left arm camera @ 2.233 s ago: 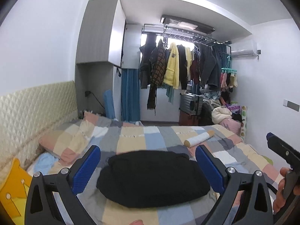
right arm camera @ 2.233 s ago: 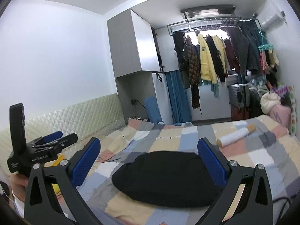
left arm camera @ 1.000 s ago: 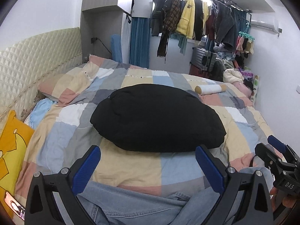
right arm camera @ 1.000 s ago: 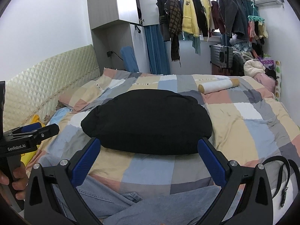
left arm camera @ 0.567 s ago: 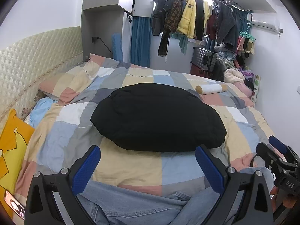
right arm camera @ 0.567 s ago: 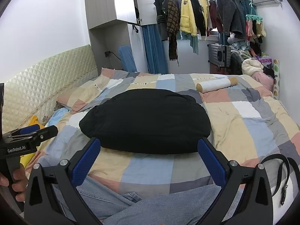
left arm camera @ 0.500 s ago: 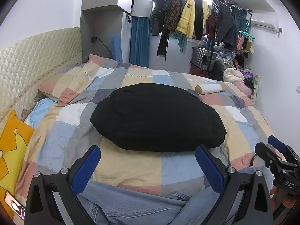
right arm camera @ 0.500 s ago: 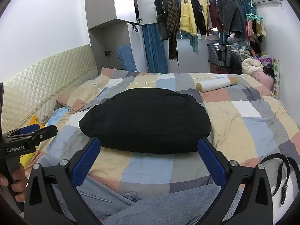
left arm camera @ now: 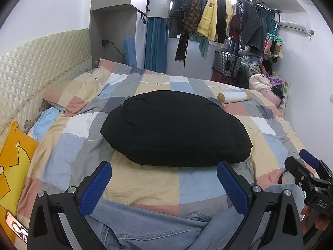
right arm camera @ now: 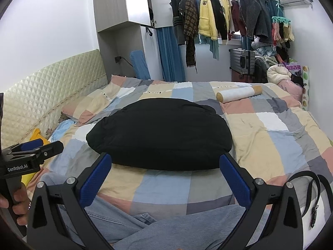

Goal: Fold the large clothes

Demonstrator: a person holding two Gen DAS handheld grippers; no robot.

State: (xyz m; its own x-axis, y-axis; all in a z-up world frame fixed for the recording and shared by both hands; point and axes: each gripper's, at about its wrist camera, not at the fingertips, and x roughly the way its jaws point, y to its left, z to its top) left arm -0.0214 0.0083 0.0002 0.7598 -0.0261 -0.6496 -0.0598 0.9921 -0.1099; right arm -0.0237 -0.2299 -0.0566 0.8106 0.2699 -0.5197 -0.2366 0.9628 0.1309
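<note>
A folded black garment (left arm camera: 177, 129) lies in a rounded heap in the middle of the checked bedspread (left arm camera: 145, 183); it also shows in the right wrist view (right arm camera: 160, 135). Blue jeans (left arm camera: 149, 225) lie crumpled at the near edge of the bed, below both grippers, and show in the right wrist view (right arm camera: 166, 229). My left gripper (left arm camera: 164, 179) is open and empty above the jeans. My right gripper (right arm camera: 164, 170) is open and empty, also above the jeans. Each gripper shows at the edge of the other's view.
A black belt (right arm camera: 312, 187) lies at the bed's right near edge. A white bolster (right arm camera: 239, 93) lies far right. A yellow pillow (left arm camera: 12, 145) and padded headboard (left arm camera: 41, 62) are left. Hung clothes (left arm camera: 218, 20) and a suitcase (left arm camera: 226, 64) stand behind the bed.
Both grippers tilted down from looking across the room to looking at the bed, bringing the jeans into view. In the last half second almost nothing has moved.
</note>
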